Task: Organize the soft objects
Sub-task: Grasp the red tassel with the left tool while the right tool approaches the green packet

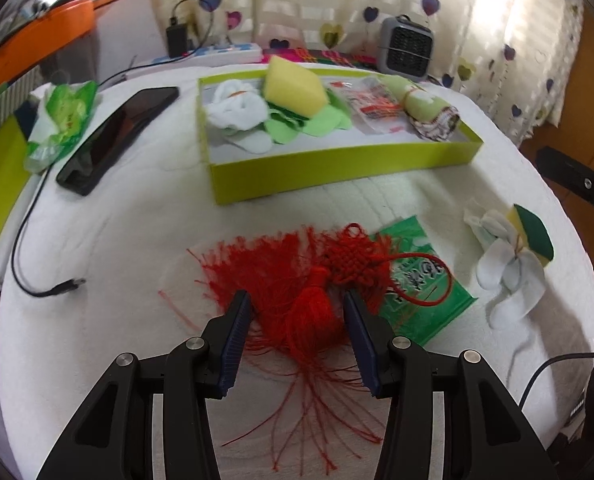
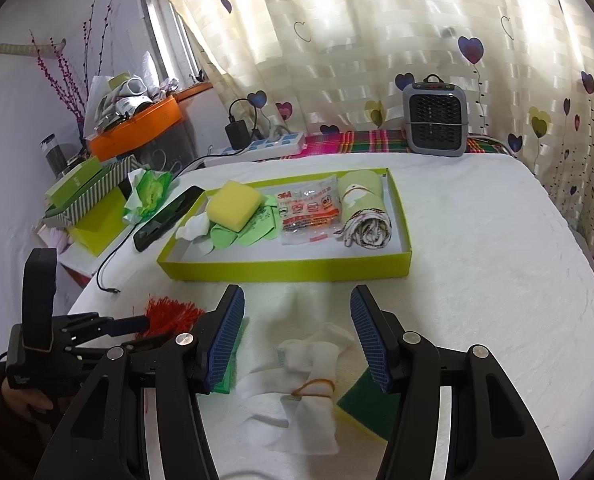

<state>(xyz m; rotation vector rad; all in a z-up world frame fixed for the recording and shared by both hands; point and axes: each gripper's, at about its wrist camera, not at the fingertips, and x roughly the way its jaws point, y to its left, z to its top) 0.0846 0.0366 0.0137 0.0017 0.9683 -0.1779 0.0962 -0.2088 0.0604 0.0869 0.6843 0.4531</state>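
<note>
A red knotted tassel (image 1: 317, 300) lies on the white cloth, partly over a green packet (image 1: 421, 284). My left gripper (image 1: 297, 308) is open, its jaws on either side of the tassel's bound neck. A bundle of white cloths tied with a rubber band (image 2: 309, 384) lies beside a green-and-yellow sponge (image 2: 369, 404). My right gripper (image 2: 297, 312) is open over that bundle. The lime tray (image 2: 289, 270) holds a yellow sponge (image 2: 233, 204), green cloths, a 3M packet and a rolled towel (image 2: 363, 208). The left gripper also shows in the right wrist view (image 2: 129, 324).
A black phone (image 1: 117, 136) and a loose cable (image 1: 57, 290) lie left of the tray. A green tissue pack (image 1: 61, 120) sits further left. A grey fan heater (image 2: 435, 120) and a power strip (image 2: 273, 144) stand at the back. Boxes crowd the left side.
</note>
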